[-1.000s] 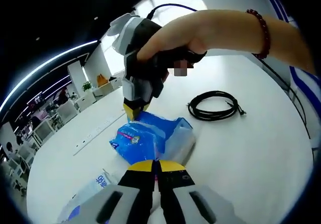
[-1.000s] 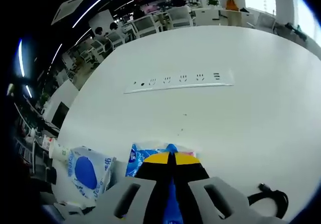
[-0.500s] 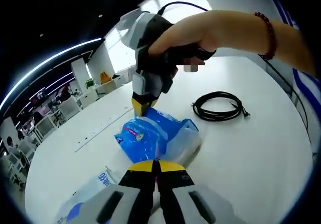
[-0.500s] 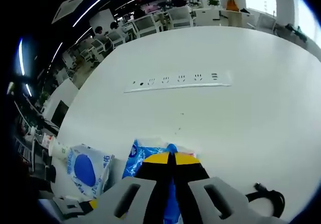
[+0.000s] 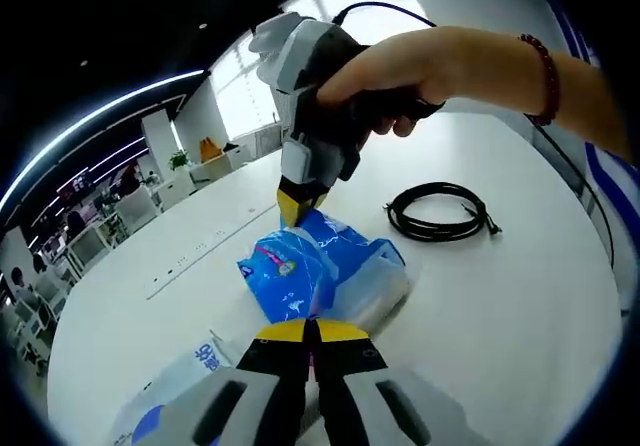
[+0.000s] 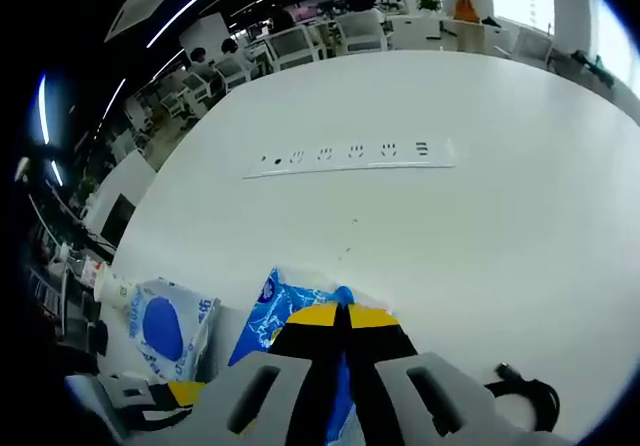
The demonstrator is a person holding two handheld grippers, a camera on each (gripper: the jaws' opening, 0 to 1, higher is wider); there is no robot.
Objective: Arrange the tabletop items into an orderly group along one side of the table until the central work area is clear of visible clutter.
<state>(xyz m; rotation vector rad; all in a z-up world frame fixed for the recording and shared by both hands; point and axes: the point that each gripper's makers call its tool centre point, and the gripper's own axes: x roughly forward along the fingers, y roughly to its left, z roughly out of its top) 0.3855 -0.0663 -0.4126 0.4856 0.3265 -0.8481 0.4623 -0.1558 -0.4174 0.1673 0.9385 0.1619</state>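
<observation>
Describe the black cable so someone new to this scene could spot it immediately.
On the white table, look past the blue plastic pack that the right gripper pinches. The black cable lies apart from it in a loose coil, the only dark item among blue-and-white packs.

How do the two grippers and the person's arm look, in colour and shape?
Each gripper has grey-white jaws with black inner parts and yellow tips: left gripper, right gripper. The right one has a white and black body with a black cable on top. The arm wears a dark red bead bracelet.
</observation>
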